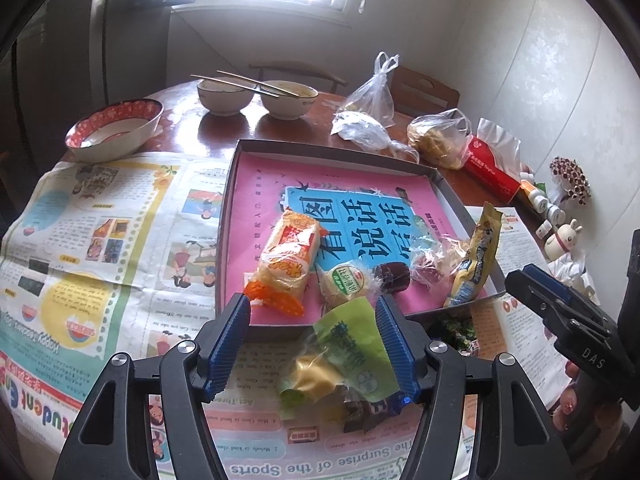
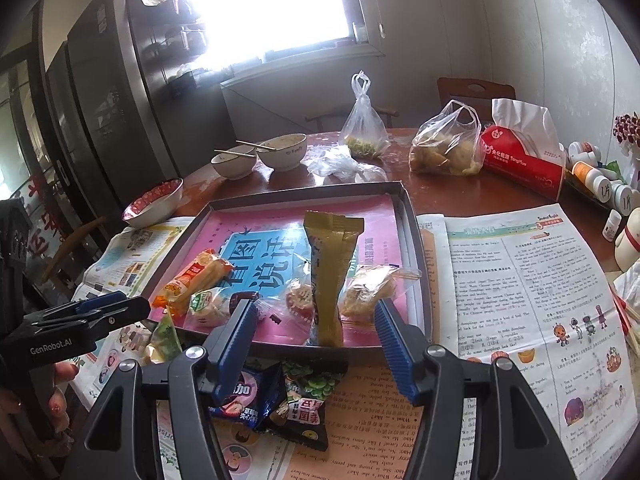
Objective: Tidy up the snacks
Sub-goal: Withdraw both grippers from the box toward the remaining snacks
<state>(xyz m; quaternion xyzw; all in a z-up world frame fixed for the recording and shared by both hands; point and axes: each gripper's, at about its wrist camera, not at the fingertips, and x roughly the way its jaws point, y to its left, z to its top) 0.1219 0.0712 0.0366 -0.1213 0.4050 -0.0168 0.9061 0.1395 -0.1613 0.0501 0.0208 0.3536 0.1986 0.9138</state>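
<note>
Jaws on both the left gripper (image 1: 314, 312) and right gripper (image 2: 314, 316) are spread wide, holding nothing. Left one's around the green packet (image 1: 346, 354) on the table, just near of the tray (image 1: 456, 196). Looks light, crinkly and slippery, so I'd pinch the puffy middle, not the seal.

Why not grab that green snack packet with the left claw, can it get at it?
Probably yes. The green snack packet lies on the newspaper just outside the tray, already between the open left claw's fingers, with nothing covering it.
</note>
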